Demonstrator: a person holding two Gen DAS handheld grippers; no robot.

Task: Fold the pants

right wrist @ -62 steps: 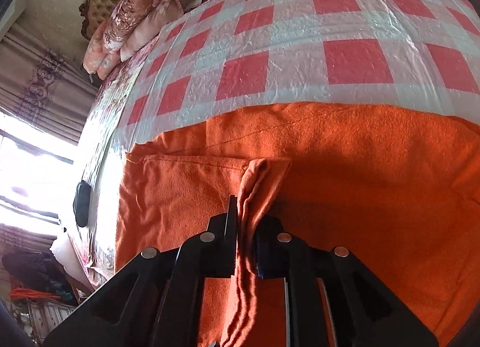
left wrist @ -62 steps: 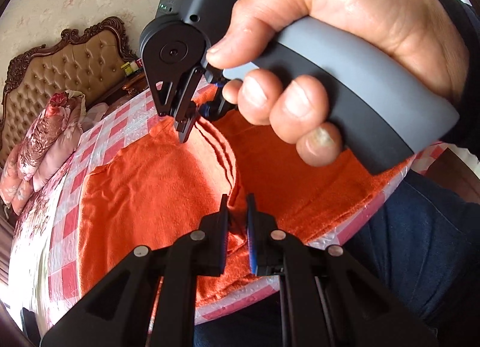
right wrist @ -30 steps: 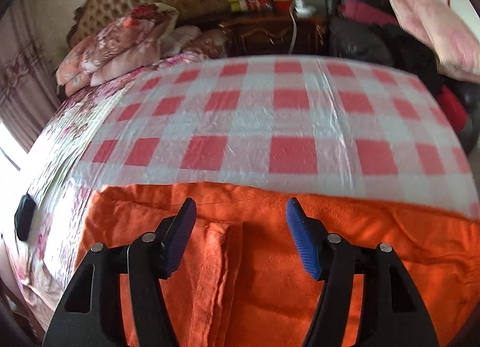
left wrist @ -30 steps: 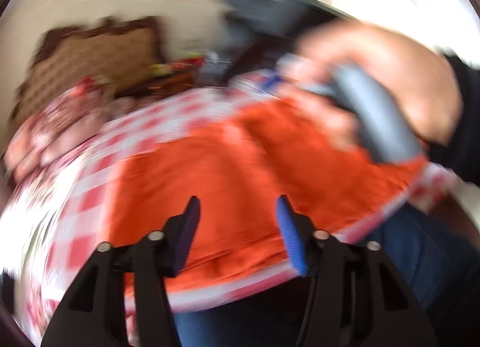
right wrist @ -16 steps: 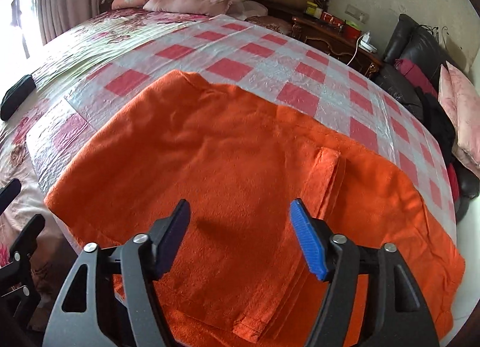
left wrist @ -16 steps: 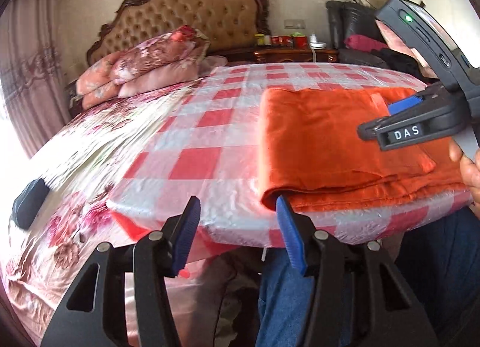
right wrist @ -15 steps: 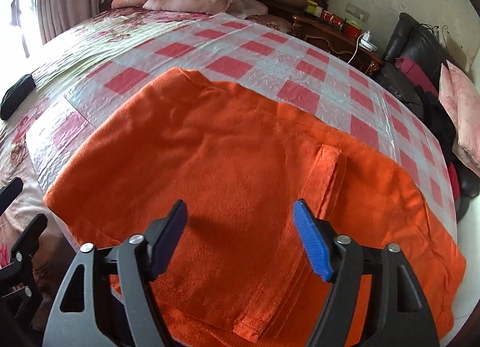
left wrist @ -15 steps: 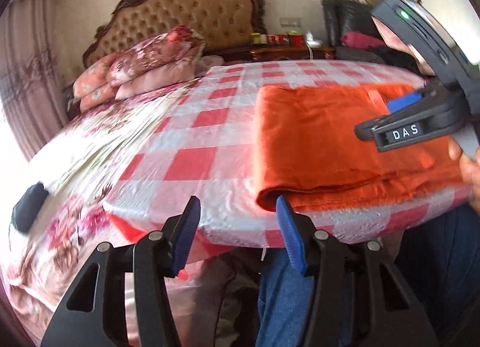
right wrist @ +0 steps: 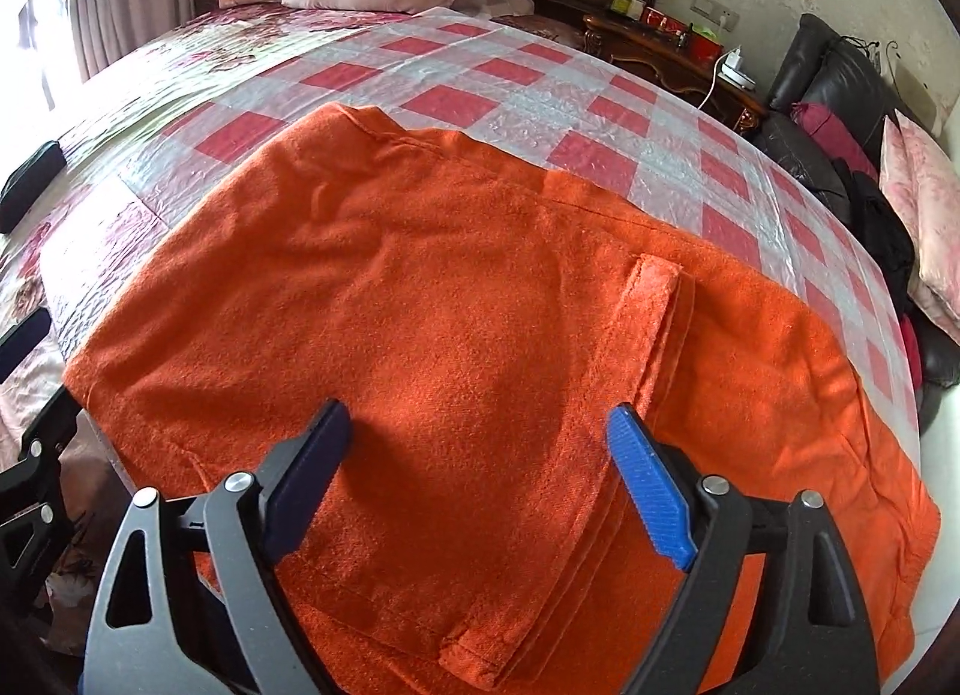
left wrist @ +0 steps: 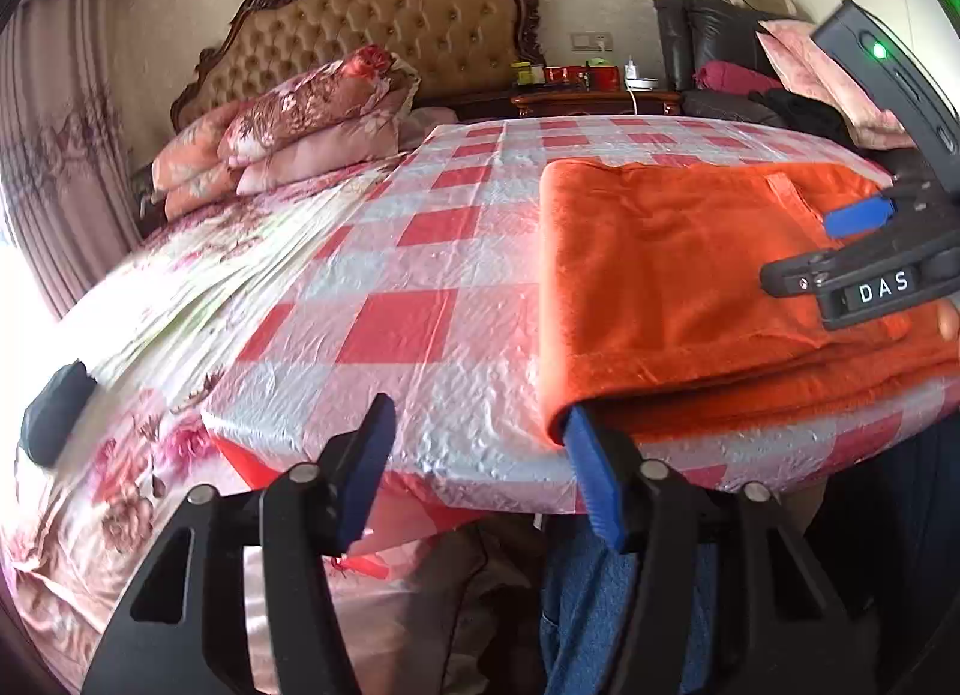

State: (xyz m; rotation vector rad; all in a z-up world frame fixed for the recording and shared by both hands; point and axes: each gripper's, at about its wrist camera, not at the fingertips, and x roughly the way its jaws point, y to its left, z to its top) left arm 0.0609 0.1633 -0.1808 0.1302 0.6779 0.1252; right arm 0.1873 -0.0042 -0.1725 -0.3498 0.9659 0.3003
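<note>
The orange pants (left wrist: 690, 275) lie folded in layers on the red-and-white checked sheet (left wrist: 408, 323), near the bed's front edge. In the right wrist view the pants (right wrist: 450, 299) fill the middle, with a back pocket flap (right wrist: 654, 299) on top. My left gripper (left wrist: 480, 443) is open and empty, low at the bed's front edge, its right finger close to the pants' near left corner. My right gripper (right wrist: 480, 443) is open and empty, hovering above the pants. It also shows in the left wrist view (left wrist: 864, 251) at the right, over the pants.
Floral pillows (left wrist: 300, 119) are stacked by the tufted headboard (left wrist: 384, 29). A wooden nightstand (left wrist: 594, 95) with small items stands behind. A black sofa (right wrist: 840, 113) with cushions is at the right. A dark object (left wrist: 54, 413) lies on the floral bedspread at the left.
Both grippers released the orange pants and opened, then drew back. The left gripper swung down to the bed's front edge; the right one rose above the pants.
</note>
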